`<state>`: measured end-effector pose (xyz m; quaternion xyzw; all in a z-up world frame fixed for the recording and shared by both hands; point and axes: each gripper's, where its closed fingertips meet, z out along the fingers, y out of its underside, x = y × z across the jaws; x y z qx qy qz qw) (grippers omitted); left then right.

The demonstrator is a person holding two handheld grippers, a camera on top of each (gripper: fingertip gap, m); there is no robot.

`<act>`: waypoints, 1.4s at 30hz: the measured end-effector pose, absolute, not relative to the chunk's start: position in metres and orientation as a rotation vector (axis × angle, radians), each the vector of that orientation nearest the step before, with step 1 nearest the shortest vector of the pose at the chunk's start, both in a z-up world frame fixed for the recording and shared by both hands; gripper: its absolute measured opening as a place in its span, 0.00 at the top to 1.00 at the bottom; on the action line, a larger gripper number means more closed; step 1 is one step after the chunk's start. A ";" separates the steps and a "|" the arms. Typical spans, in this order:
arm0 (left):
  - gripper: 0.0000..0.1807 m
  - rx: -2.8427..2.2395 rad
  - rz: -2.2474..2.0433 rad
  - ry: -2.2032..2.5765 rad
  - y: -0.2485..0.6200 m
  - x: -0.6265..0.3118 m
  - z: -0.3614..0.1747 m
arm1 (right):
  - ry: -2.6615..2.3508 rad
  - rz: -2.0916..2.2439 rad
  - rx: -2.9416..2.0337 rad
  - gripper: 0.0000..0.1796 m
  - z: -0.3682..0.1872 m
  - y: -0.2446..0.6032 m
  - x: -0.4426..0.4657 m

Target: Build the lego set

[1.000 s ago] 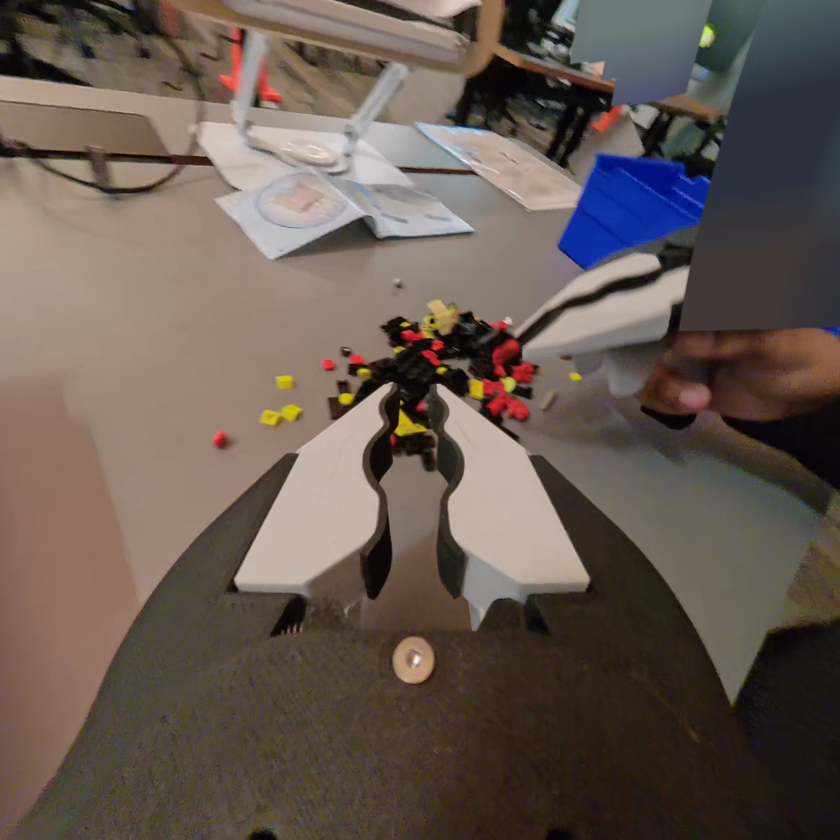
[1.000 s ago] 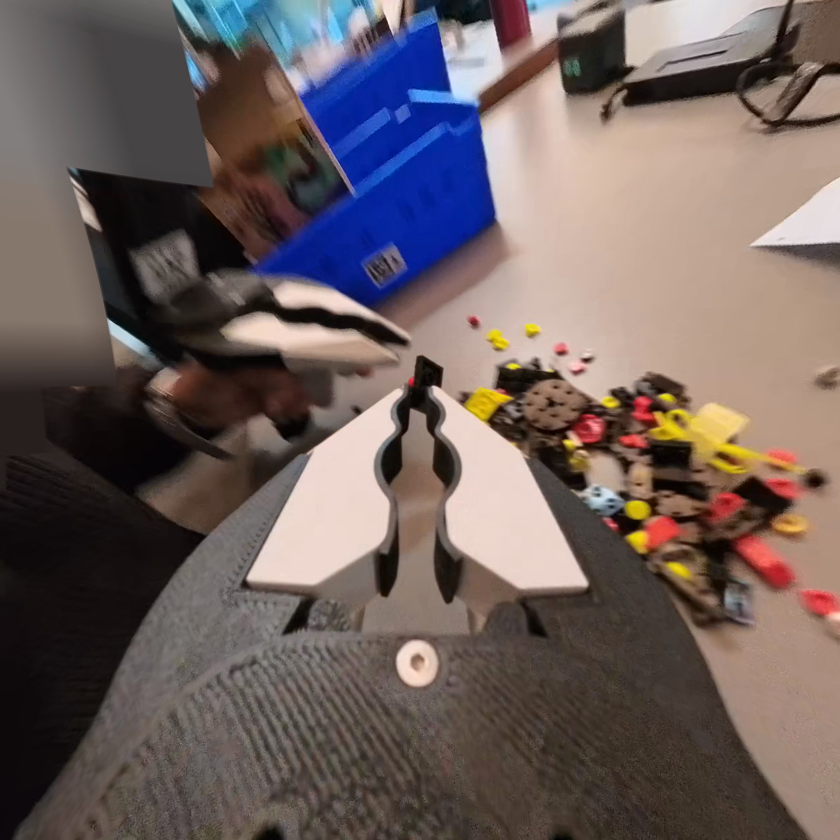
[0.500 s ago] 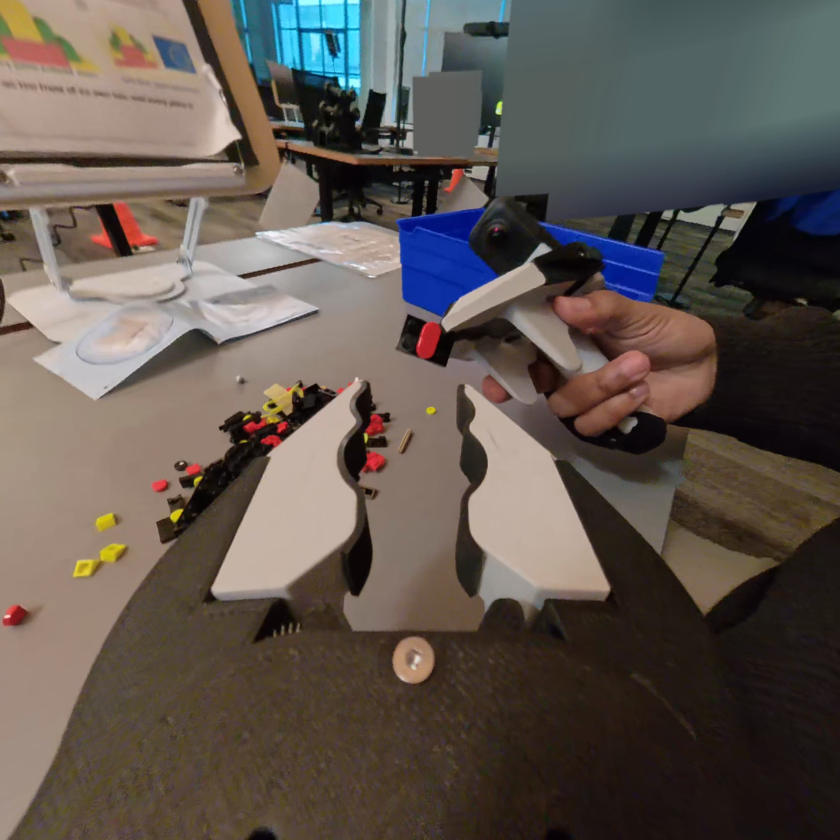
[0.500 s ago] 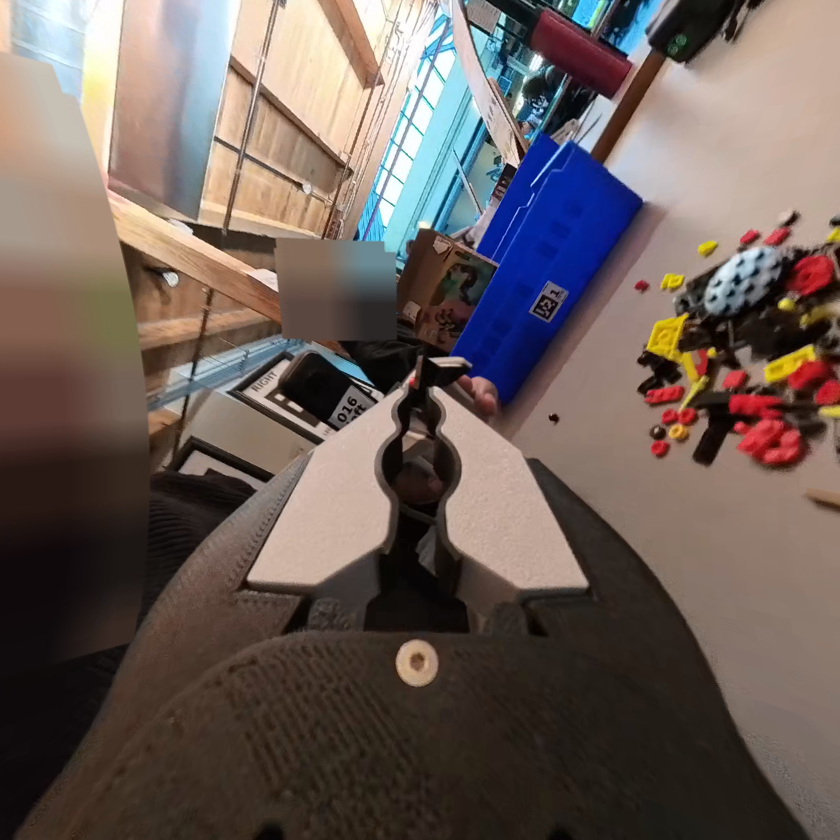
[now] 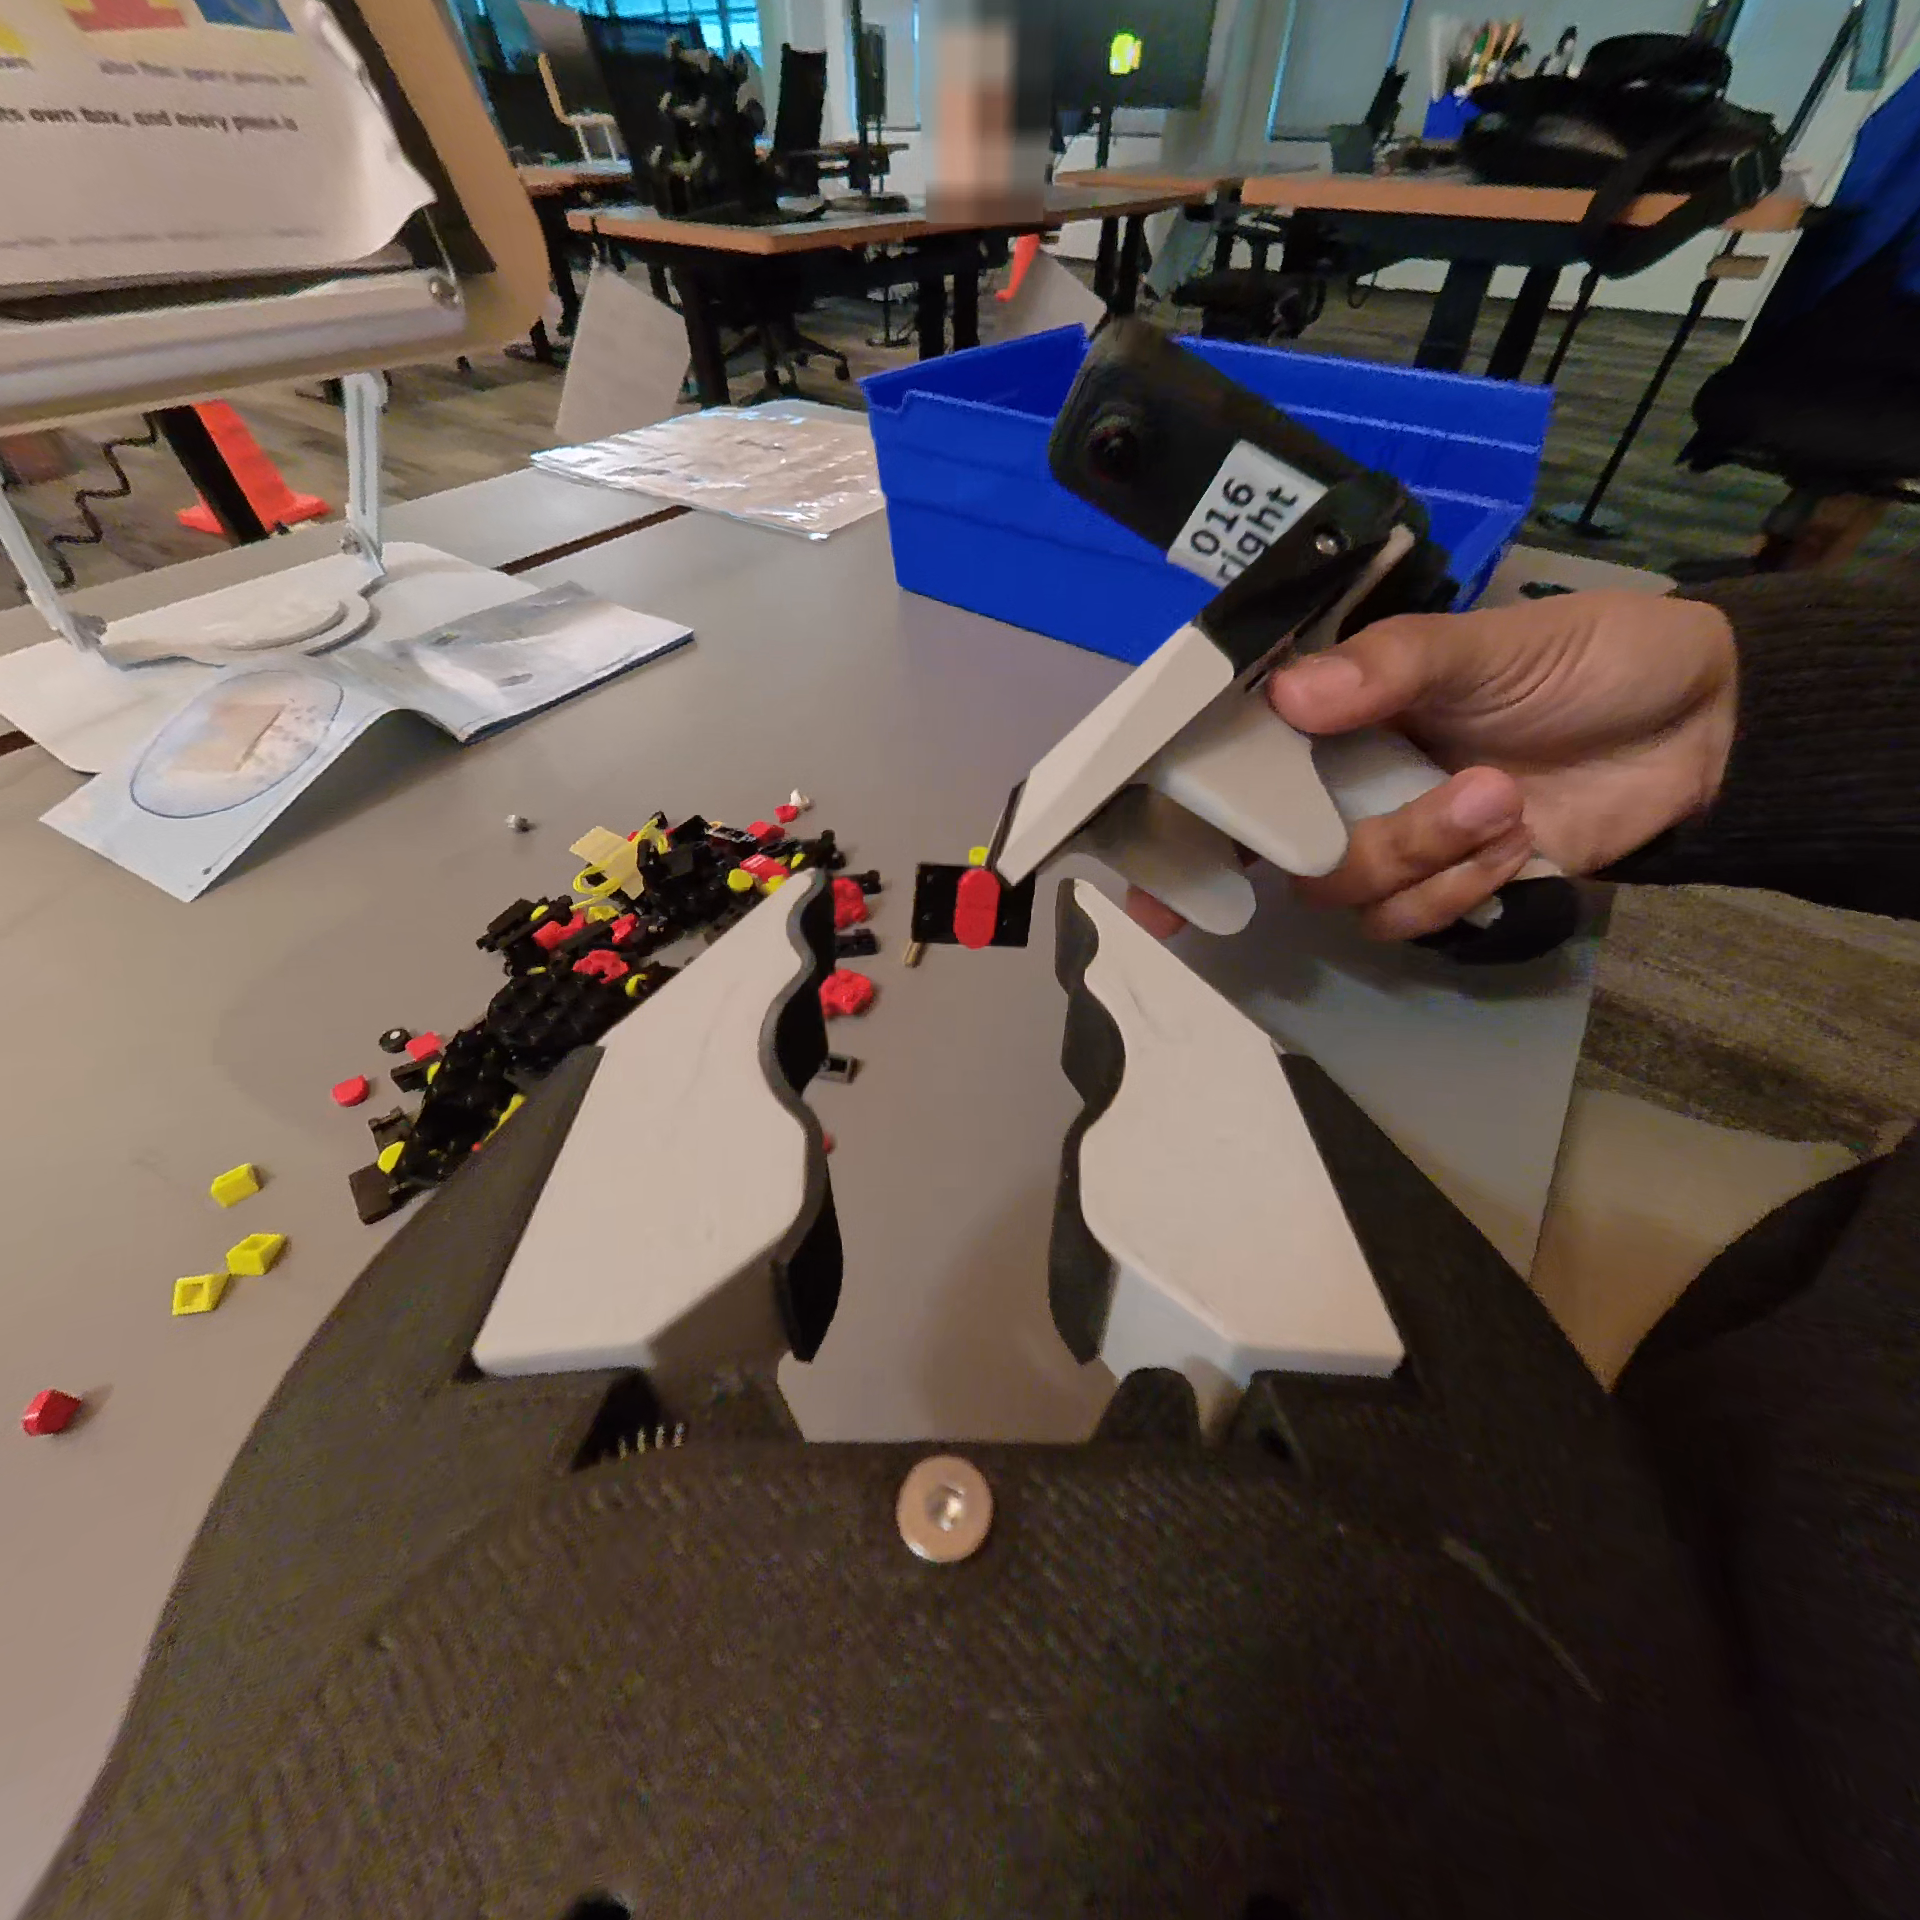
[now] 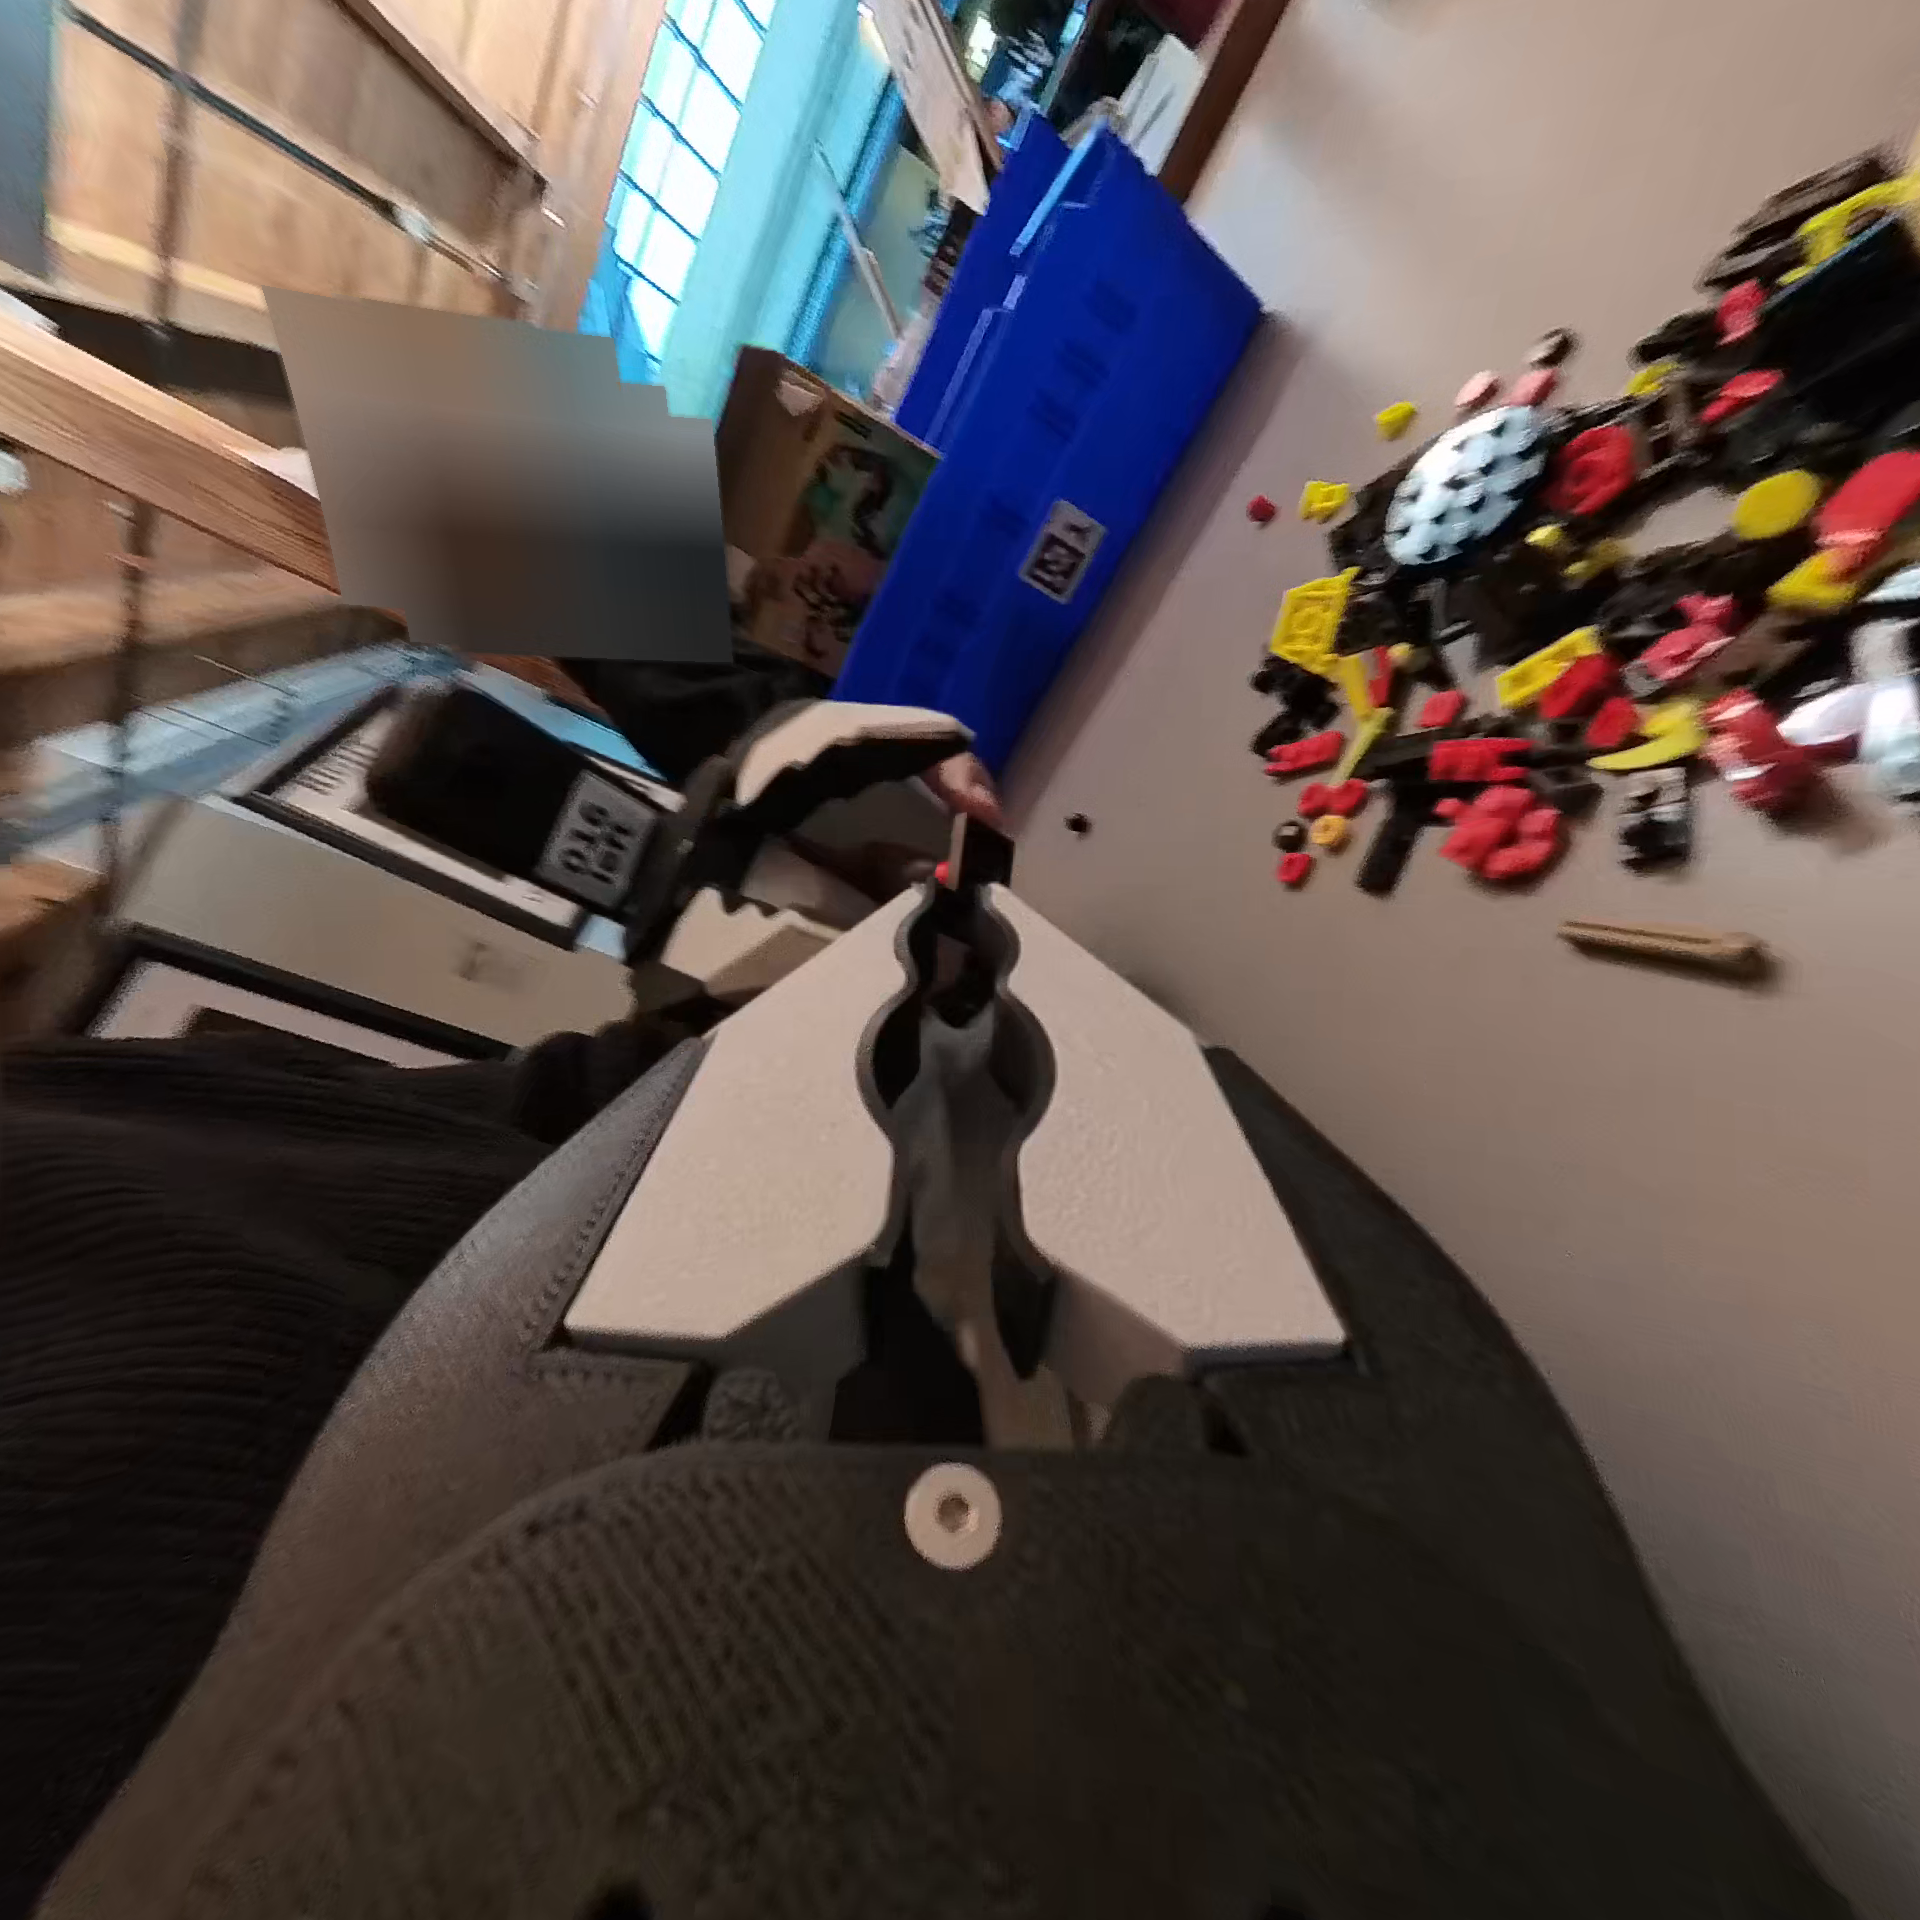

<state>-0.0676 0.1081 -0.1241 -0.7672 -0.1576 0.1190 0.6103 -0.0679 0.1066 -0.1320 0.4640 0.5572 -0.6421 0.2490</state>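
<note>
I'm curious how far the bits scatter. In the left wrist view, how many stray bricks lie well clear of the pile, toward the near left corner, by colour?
Yellow bricks: 3
Red brick: 1
Total: 4

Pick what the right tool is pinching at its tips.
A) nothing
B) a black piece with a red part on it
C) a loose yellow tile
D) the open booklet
B: the right tool is closed on a black piece with a red part, held above the table in front of the open left tool.
</note>
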 end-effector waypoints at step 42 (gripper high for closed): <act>0.79 -1.632 0.059 -1.002 0.034 -0.157 -0.160 | 2.306 -1.621 1.632 0.92 -0.193 0.185 -0.125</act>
